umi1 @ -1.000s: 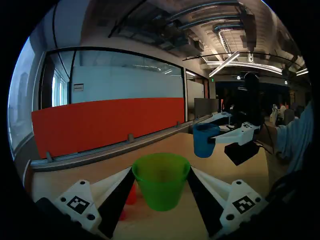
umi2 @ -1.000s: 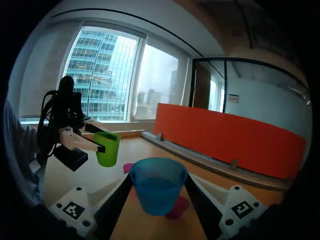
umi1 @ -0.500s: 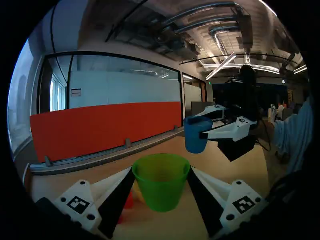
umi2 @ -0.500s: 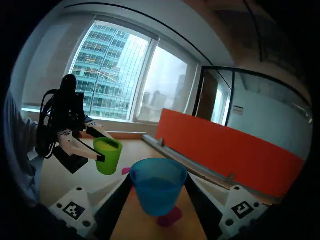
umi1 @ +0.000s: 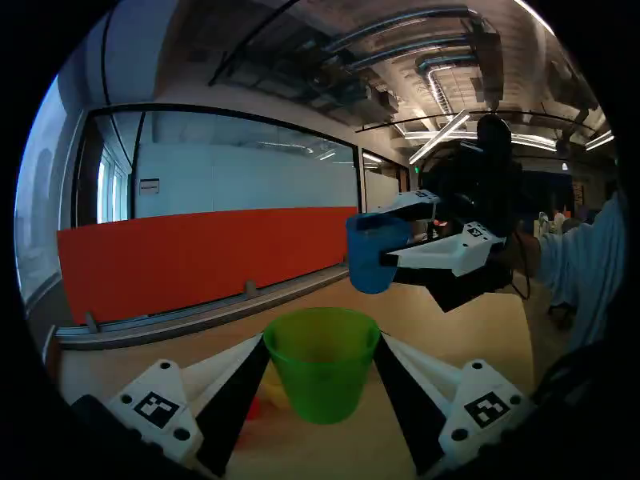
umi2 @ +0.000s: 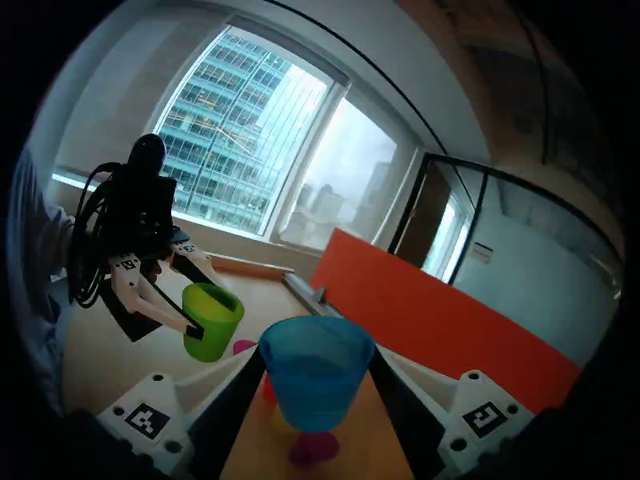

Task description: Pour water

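Both cups are up off the table (umi1: 488, 340) rn. Left gripper (umi1: 321, 356) is clamped on the green cup (umi1: 322, 384), right gripper (umi2: 318, 364) on the blue cup (umi2: 317, 392), looks like water in it. Blue sits higher than green, apart, tipped slightly. Imo this is the line-up step b4 pouring. Next: bring blue's lip over green's mouth, then tip slowly so nothing spills.

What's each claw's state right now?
Left claw: shut on the green cup.
Right claw: shut on the blue cup.
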A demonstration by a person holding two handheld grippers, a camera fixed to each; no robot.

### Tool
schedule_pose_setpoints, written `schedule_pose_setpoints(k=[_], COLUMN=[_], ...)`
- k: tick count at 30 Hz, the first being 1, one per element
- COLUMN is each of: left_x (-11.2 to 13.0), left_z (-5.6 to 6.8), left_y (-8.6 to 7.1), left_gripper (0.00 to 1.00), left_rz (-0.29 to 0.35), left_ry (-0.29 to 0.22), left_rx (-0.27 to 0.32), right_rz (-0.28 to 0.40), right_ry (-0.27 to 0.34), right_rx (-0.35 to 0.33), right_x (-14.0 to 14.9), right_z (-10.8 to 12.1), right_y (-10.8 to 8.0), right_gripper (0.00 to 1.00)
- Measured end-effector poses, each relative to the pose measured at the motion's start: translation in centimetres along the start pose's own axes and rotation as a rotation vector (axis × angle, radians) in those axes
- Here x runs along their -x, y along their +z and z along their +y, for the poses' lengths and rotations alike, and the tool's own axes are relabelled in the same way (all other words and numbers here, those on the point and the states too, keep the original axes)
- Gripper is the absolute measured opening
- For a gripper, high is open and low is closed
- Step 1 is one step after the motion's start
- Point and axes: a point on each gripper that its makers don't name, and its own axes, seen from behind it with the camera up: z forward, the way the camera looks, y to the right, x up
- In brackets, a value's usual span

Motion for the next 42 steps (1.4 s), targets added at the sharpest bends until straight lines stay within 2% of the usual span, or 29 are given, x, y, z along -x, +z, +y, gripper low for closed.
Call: schedule_pose_setpoints(k=[21,42], left_x=[0.3,-0.2], left_z=[1.1,1.9], left_y=[0.6,0.8], left_gripper=[0.88,0.88], left_rz=[-0.005,0.008], left_ry=[-0.005,-0.001], left_rx=[0.023,0.037], right_rz=[0.034,0.041], right_ry=[-0.231,-0.464], right_rx=[0.023,0.021], right_x=[-4.4,-7.4], right_z=[2.8,3.7], right_y=[1.3,3.2], right_gripper=[0.91,0.91])
